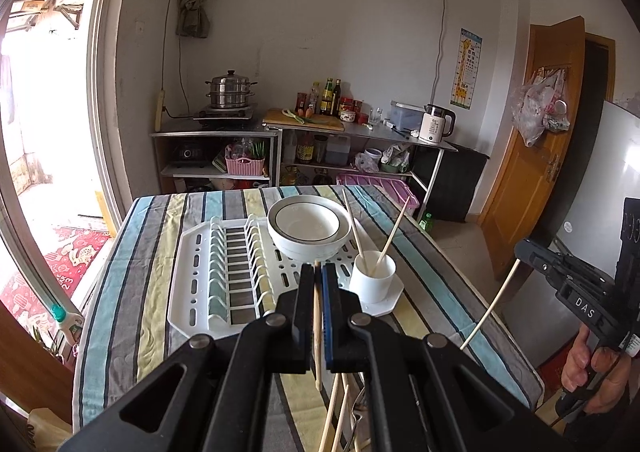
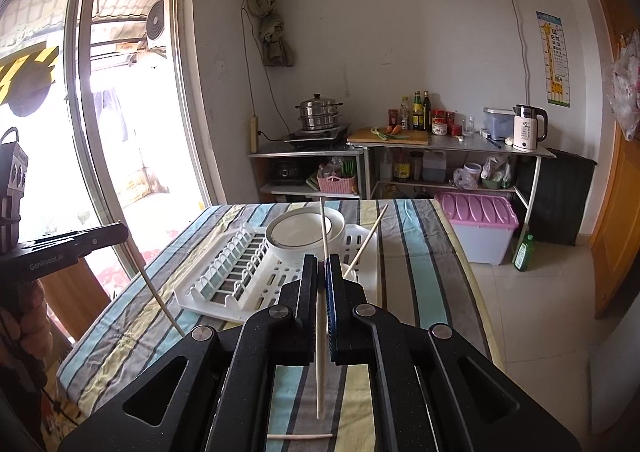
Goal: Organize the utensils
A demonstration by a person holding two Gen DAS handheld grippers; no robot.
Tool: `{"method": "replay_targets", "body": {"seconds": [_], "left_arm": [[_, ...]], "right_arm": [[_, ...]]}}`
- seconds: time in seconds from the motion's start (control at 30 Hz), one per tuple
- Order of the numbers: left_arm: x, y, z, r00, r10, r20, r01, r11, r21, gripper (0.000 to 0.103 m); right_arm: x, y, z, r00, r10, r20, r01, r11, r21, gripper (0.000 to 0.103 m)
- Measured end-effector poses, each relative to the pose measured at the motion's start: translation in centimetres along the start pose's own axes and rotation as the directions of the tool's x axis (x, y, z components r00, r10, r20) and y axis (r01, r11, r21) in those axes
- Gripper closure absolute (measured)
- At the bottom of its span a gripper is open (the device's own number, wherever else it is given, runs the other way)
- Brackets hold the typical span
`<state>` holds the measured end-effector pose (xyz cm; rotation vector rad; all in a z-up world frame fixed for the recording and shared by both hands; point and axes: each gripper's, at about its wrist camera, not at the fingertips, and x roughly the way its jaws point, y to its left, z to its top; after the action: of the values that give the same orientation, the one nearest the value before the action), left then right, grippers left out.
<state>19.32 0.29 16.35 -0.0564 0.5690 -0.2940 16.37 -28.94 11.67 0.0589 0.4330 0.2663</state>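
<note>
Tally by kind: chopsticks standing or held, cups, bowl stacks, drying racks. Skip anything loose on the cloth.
Chopsticks: 4 (two in the white cup, one in the left gripper, one in the right gripper)
White cup: 1
Bowl stack: 1 (number of bowls unclear)
Drying rack: 1
Total: 7

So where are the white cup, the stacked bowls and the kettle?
white cup (image 1: 371, 279): left wrist view, its front wall.
stacked bowls (image 1: 308, 226): left wrist view, top bowl's inside.
kettle (image 2: 526, 130): right wrist view, its body.
</note>
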Motion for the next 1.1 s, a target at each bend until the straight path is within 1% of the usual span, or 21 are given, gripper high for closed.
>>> {"method": "replay_targets", "body": {"seconds": [0.17,0.37,0.63,0.9,1.1], "left_arm": [[2.5,-1.2,2.2,0.999,-0.039,0.01,0.039,0.999,-0.003,0.099],[5.2,-2.7,5.0,0.996,-0.078,0.039,0.078,0.997,-0.004,0.099],[8.4,-3.2,7.9,0.991,-0.119,0.054,0.121,0.992,-0.035,0.099],[11.4,-3.3,8.8,0.989,-0.142,0.044,0.145,0.988,-0.057,0.099],[13.7,-3.4,8.6,0.988,-0.153,0.021,0.154,0.986,-0.066,0.099]], "right_arm": [[1.6,-1.0,2.0,1.0,0.001,0.03,-0.002,1.0,0.021,0.099],[4.0,-2.2,4.2,0.999,0.004,0.043,-0.007,0.999,0.048,0.099],[6.3,-3.3,6.2,0.997,0.012,0.077,-0.018,0.997,0.081,0.099],[8.6,-3.7,7.2,0.995,0.011,0.101,-0.02,0.996,0.089,0.099],[10.7,-3.9,7.3,0.996,0.01,0.094,-0.02,0.995,0.099,0.099]]}}
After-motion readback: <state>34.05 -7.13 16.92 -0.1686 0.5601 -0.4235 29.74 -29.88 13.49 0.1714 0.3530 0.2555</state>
